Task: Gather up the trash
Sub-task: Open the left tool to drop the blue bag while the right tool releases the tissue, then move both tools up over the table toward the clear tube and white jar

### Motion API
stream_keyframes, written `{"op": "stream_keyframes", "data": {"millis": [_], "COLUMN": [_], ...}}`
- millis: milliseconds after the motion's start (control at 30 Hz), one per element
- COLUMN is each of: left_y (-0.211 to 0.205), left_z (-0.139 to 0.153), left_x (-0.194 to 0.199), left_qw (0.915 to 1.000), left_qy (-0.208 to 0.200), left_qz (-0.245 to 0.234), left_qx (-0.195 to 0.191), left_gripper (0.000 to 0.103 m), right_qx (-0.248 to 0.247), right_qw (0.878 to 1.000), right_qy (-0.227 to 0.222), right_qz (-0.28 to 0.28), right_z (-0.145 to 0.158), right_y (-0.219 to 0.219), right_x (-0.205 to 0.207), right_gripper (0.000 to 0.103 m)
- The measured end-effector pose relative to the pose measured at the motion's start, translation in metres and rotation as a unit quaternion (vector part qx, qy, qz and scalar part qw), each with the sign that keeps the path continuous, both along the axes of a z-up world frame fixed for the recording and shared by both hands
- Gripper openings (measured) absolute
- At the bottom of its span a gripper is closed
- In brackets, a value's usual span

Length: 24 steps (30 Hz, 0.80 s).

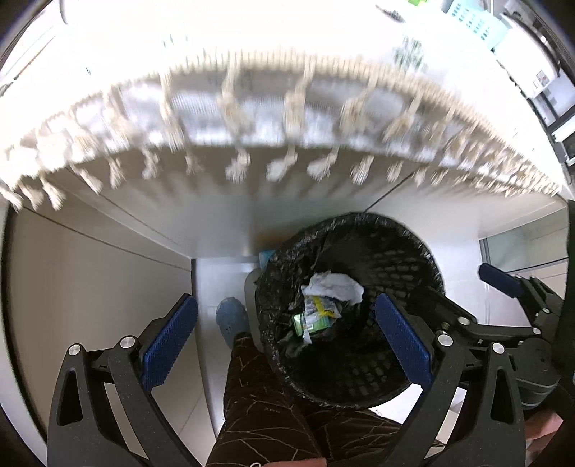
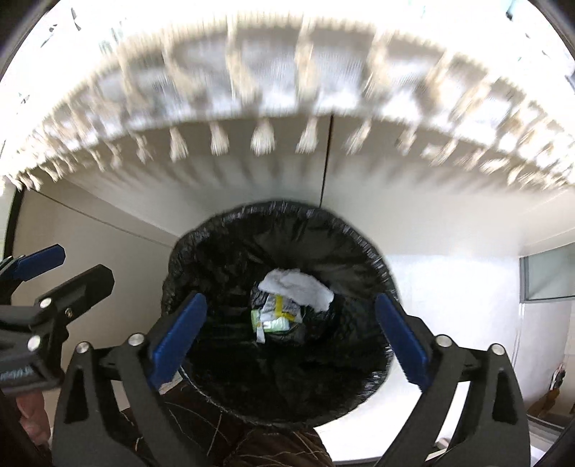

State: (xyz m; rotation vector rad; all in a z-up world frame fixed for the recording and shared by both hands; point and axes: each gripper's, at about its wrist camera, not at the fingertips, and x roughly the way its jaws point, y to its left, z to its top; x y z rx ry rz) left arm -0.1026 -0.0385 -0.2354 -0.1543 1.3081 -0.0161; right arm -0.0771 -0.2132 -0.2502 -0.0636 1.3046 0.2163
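A round black mesh bin (image 1: 359, 218) with a black liner stands on the floor below both grippers. At its bottom lie a crumpled white tissue (image 1: 334, 285) and a green and yellow wrapper (image 1: 314, 319). My left gripper (image 1: 284, 301) hangs open over the bin's left rim, nothing between its blue pads. In the right wrist view my right gripper (image 2: 291, 298) is open wide straight above the bin (image 2: 284, 205), empty, with the tissue (image 2: 298, 287) and the wrapper (image 2: 275, 318) far below it. The other gripper's blue-padded finger (image 1: 499, 282) shows at the right edge.
A fringed cloth edge (image 1: 280, 169) of a table overhangs just beyond the bin. A person's leg in dark patterned trousers (image 1: 258, 388) and a blue slipper (image 1: 230, 316) stand beside the bin on the pale tiled floor. A pale blue basket (image 1: 470, 18) sits on the table.
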Motion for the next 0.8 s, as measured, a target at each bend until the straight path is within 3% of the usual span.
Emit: {"op": "stream_keyframes", "data": {"millis": [533,800], "left_y": [0.012,0.019], "left_z": [0.107,0.139], "left_x": [0.02,0.04], "left_qw": [0.9979,0.9958], "left_qy": [-0.064,-0.091], "left_qz": [0.011,0.012], "left_qx": [0.001,-0.003], "left_gripper": [0.097,0.097], "right_qx": [0.008,0.016], "right_qw": [0.995,0.991], "right_qy": [-0.098,-0.136], "right_qz": [0.007,-0.002], "right_z": [0.124,0.163], "right_y": [-0.018,-0.023], "right_x": [0.014,0.035], "right_gripper": [0.095,0.095]}}
